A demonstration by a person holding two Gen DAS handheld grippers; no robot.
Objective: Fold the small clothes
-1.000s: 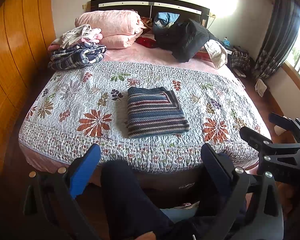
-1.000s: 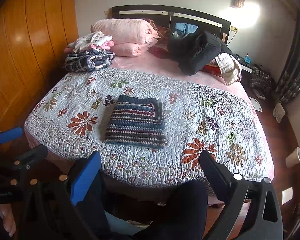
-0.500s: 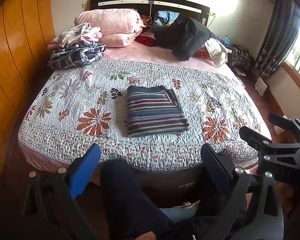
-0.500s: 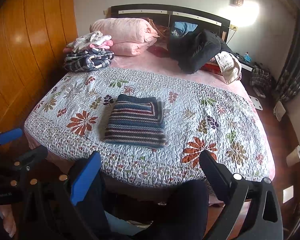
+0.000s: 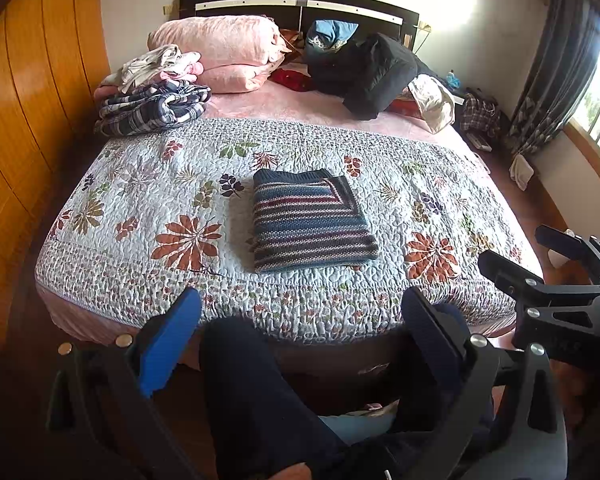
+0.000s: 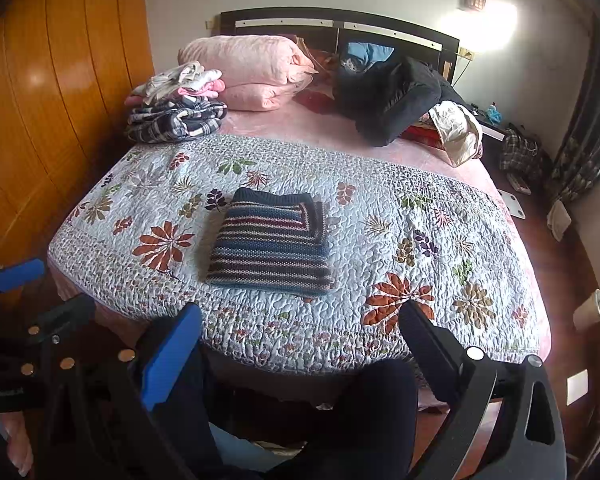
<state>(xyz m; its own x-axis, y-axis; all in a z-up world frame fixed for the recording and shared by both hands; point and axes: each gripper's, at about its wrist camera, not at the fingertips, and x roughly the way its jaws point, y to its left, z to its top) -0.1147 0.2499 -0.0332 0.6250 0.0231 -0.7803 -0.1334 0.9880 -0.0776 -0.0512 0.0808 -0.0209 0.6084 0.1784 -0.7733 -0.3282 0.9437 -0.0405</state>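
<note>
Folded striped sweater (image 5: 310, 222) lying flat on the floral quilt (image 5: 148, 184), straight ahead of and beyond both tools, squared into a neat rectangle with the collar edge on the far side. Well apart from either tool, touched by neither.

Left tool (image 5: 300, 332) spread wide, empty, held low in front of the near edge of the bed, blue pad on its left finger (image 5: 168, 344). Right tool (image 6: 298, 334) likewise gaping, empty, same low stance, just beside the left one; each visible at the margin of the other's view. Dark trouser legs (image 5: 256, 392) between and under the fingers.

Far ahead and to the left, a pile of plaid and pale clothes (image 5: 152, 94) beside pink pillows (image 5: 224, 50). Far ahead and to the right, a black jacket (image 5: 368, 68) heaped near the dark headboard (image 5: 300, 0). Wooden wardrobe panels (image 6: 40, 120) along the left.
</note>
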